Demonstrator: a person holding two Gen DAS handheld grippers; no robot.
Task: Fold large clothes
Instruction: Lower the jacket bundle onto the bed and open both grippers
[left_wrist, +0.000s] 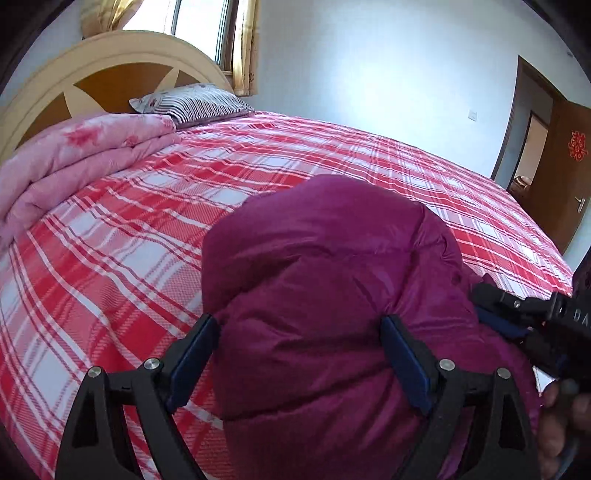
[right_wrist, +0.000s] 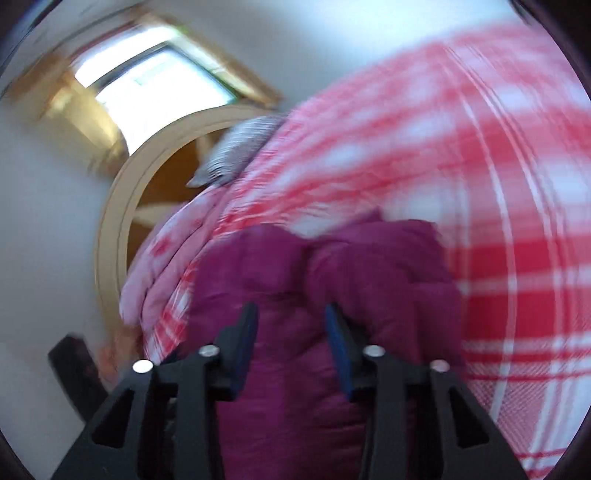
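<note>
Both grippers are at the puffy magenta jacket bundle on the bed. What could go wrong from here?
1. The left gripper stands wide around the puffy magenta quilted jacket; the slick padding could spring back and undo the fold.
2. The right gripper has jacket fabric between its fingers, but the right wrist view is blurred, so its hold is uncertain and could slip.
3. The grippers sit close together in the left wrist view and might collide.

Daylight from the window (left_wrist: 199, 26) at 11 o'clock fills the room; its panes are blown out white. The left wrist view is sharp, the bed (left_wrist: 258, 155) bowed and the corners black. The right wrist view is smeared throughout, the window (right_wrist: 155, 85) glaring at 10 o'clock.
</note>
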